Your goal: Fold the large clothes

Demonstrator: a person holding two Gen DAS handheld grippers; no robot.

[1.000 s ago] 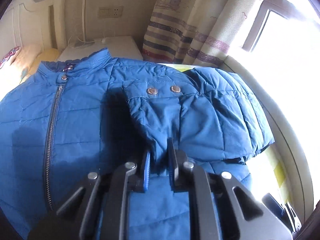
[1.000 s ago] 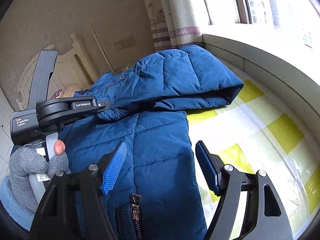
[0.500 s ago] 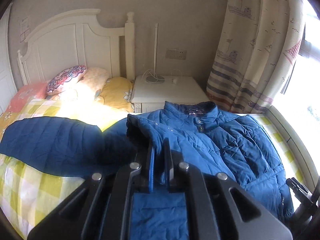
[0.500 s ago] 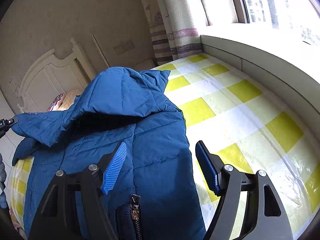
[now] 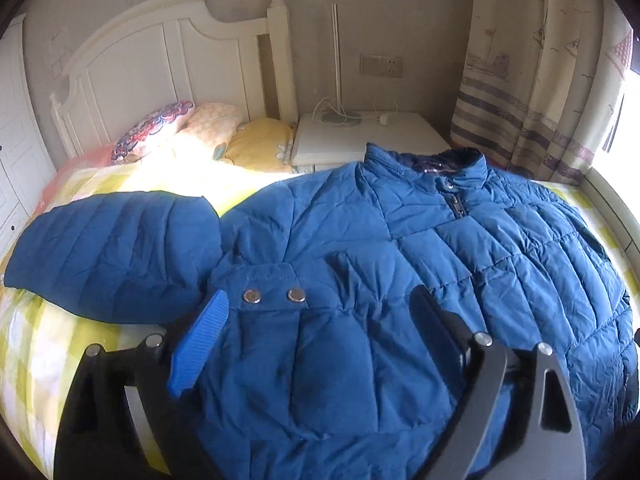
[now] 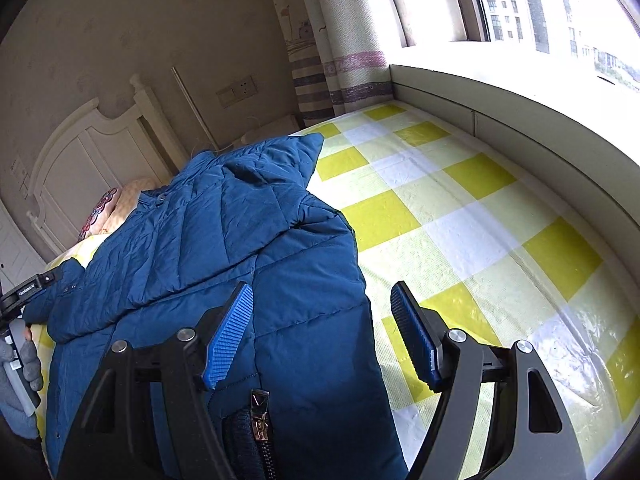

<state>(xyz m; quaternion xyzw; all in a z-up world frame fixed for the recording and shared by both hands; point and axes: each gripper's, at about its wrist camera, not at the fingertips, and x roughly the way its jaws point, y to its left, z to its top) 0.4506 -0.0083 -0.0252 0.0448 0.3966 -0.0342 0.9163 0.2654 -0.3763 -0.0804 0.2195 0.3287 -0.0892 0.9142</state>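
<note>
Yellow and white squares cover the bed (image 6: 460, 216). At its far left end are a white headboard (image 5: 160, 60) and soft pillows (image 5: 208, 128). Next comes a white nightstand (image 5: 400, 132), then striped curtains (image 5: 532, 80) and a bright window (image 6: 540, 4) along the right edge. A big blue jacket (image 5: 400, 260) lies across the bed. Over its sleeve, the left gripper (image 5: 320, 320) is opening wide and pinches nothing. By the jacket's right edge, the right gripper (image 6: 322, 332) is open and empty.

Black gripper frames, silver screws; ribbed blue pads on fingers (image 6: 229, 338); grey knit glove (image 6: 16, 376) on hand.
</note>
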